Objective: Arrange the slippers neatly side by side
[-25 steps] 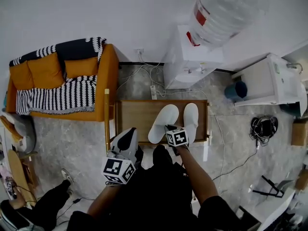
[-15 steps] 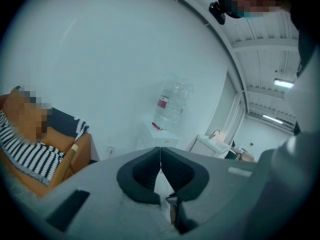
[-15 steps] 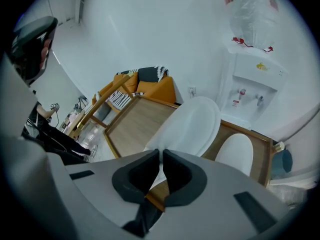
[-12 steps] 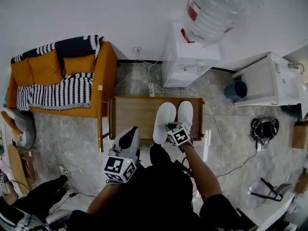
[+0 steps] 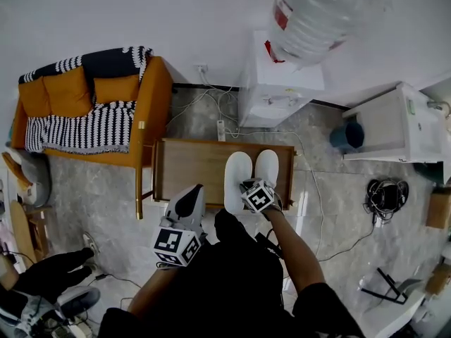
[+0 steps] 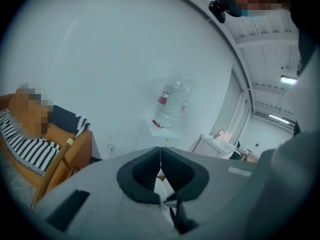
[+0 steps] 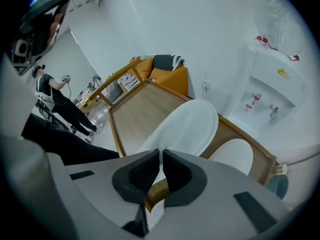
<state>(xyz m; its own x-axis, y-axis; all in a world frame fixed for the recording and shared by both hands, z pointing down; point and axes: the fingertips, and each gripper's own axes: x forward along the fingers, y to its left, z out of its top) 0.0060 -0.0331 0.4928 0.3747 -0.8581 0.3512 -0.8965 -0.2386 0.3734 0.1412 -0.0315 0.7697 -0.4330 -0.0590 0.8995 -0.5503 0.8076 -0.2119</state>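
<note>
held slipper [image 5: 237, 178] swung parallel beside other slipper [image 5: 267, 167] | right gripper [image 7: 161, 169] clamps its edge | left gripper [image 6: 160, 164] closed, empty

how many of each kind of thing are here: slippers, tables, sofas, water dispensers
white slippers: 2
wooden table: 1
orange sofa: 1
water dispenser: 1
total: 5

The low wooden table [image 5: 190, 174] stands before the water dispenser [image 5: 278, 83]; a white slipper [image 5: 237, 176] lies beside the other slipper [image 5: 267, 166], nearest the dispenser.
</note>
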